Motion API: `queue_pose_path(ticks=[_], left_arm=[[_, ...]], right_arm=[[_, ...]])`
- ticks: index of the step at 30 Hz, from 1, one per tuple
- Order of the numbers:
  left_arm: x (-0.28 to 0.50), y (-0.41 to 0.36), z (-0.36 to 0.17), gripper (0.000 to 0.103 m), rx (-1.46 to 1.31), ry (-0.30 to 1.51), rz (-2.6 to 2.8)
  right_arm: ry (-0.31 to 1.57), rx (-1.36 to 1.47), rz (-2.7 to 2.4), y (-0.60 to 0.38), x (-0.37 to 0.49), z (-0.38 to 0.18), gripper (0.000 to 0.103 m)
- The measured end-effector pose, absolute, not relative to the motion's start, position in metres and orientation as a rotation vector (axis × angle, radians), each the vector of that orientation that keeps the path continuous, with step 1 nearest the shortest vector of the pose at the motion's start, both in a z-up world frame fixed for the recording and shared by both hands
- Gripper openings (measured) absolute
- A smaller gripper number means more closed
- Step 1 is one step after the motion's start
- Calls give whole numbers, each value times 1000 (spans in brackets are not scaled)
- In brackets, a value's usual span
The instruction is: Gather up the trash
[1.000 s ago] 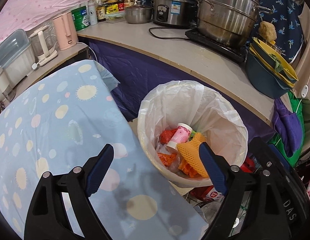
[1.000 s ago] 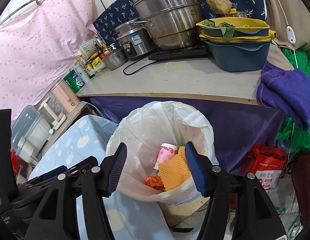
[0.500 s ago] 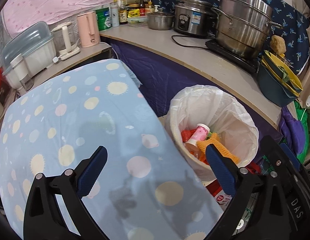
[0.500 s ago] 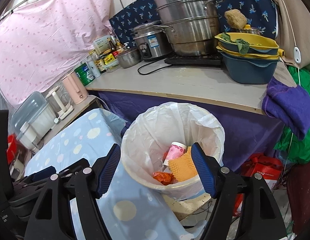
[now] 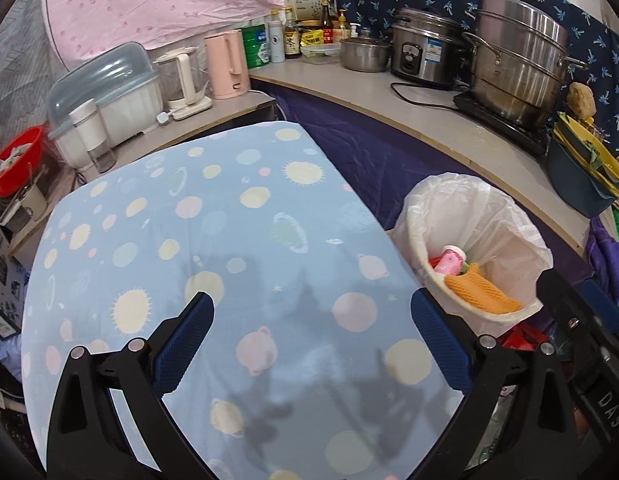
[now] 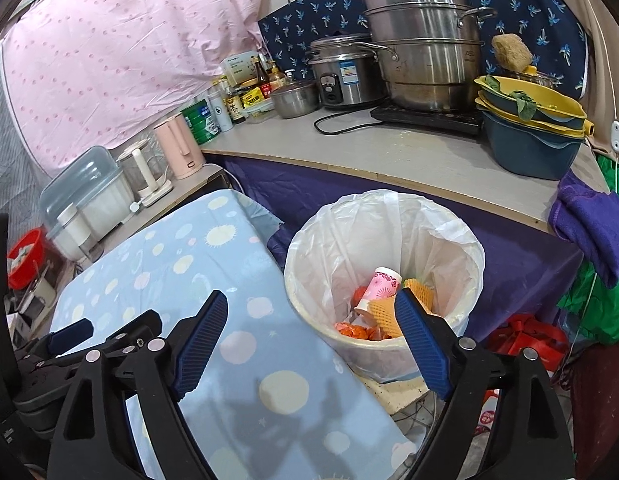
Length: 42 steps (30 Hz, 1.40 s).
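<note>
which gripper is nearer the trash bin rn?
Right. The right gripper hangs just short of the trash bin, one finger overlapping its rim; the left gripper is over the tablecloth, bin off to its right.

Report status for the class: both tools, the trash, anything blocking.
Left tool open, empty, over spotted cloth. Right tool open, empty. Pink cup and orange netting in lined bin. Nothing blocking.

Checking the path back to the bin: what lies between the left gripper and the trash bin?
In the left wrist view, only the blue dotted tablecloth lies between the open left gripper and the trash bin; nothing sits on that stretch.
</note>
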<state>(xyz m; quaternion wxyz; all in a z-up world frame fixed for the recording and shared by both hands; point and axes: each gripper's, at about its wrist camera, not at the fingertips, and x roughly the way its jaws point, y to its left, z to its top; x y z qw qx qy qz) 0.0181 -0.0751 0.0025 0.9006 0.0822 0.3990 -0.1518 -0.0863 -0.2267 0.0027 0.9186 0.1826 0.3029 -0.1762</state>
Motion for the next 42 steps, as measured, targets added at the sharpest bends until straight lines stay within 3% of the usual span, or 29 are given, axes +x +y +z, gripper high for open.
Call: queue_pose_path(ticks=[11, 42], left_arm=[[13, -47, -12, 95, 152, 860, -258], [15, -38, -45, 95, 184, 914, -208]], right_arm=[[679, 344, -356, -212, -87, -8, 91], [768, 337, -378, -206, -76, -37, 91]])
